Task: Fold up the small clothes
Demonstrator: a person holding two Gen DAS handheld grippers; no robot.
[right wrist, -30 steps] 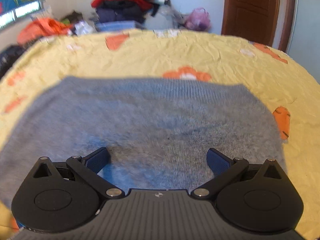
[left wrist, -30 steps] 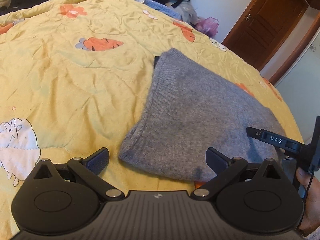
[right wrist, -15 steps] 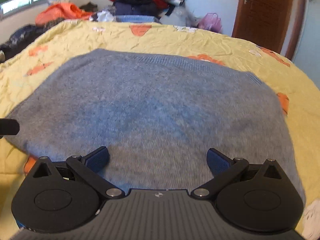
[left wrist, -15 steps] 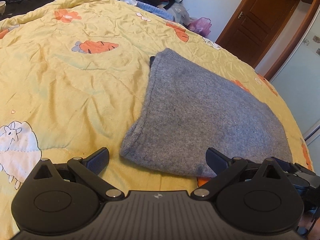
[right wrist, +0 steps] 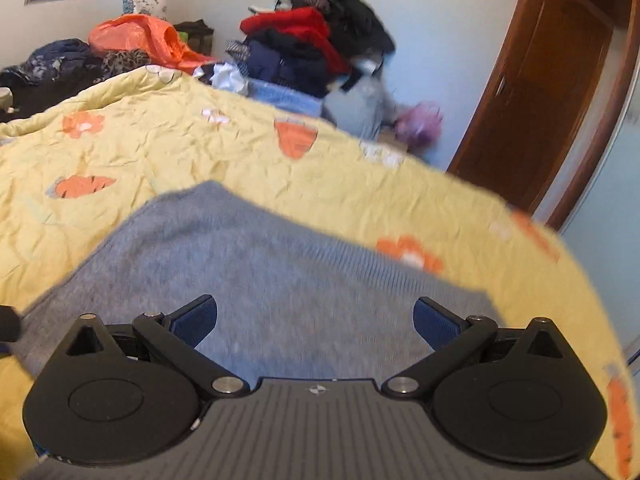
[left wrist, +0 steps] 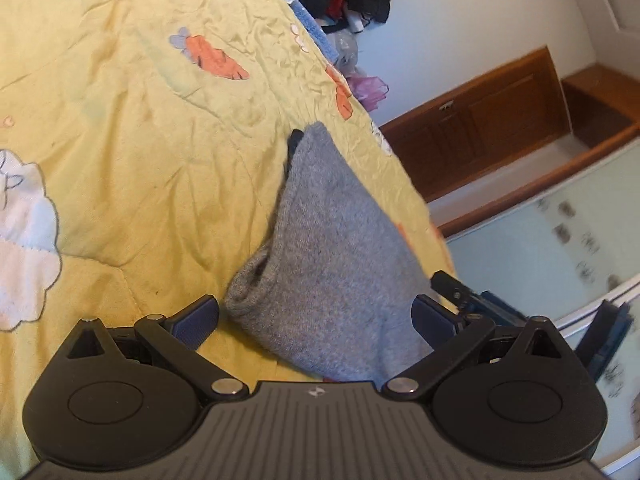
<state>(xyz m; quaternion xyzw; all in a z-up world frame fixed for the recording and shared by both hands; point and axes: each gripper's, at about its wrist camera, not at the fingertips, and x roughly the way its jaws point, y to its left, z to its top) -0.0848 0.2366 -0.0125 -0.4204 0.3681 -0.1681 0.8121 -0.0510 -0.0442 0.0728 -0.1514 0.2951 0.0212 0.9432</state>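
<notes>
Tilted since earlier, both tools — left tool (left wrist: 316, 318), right tool (right wrist: 316, 318) — gape empty over grey knit (left wrist: 332, 264), its near edge hidden.

Both wrist views sit low and close over the yellow quilt (left wrist: 140, 152), sharing the grey knit garment (left wrist: 340, 272) and wooden door (right wrist: 536, 92); the left one is tilted.

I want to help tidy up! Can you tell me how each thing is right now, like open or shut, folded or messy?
Gray sweater: folded, lying on the bed, not held.
Left gripper: open, at the sweater's near edge.
Right gripper: open, over the sweater.
Yellow bedspread: spread out, wrinkled.
Clothes pile: heaped, unfolded.
Wooden door: looks shut.
</notes>
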